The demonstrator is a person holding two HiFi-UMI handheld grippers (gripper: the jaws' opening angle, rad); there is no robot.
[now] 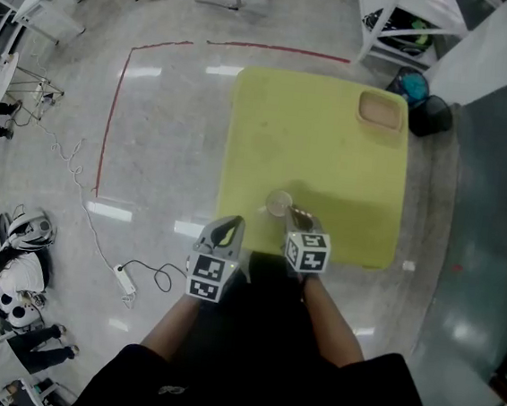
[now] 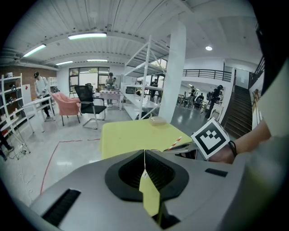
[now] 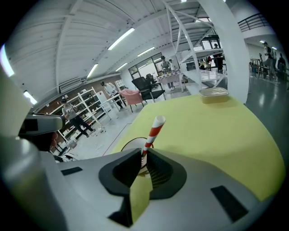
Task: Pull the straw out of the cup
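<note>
Jaws of right gripper (image 3: 143,155) clamped on red-and-white striped straw (image 3: 154,128), which stood upright in pale round cup (image 1: 278,203) near yellow-green table (image 1: 333,134) front edge. The left gripper (image 2: 144,152) was closed, empty.

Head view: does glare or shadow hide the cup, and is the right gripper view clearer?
Head view: lamp glare spots the floor, not the yellow table; the cup is small and faint. Right gripper view: fisheye-bent edges, but the striped straw is sharp, pinched in the right tool.
</note>
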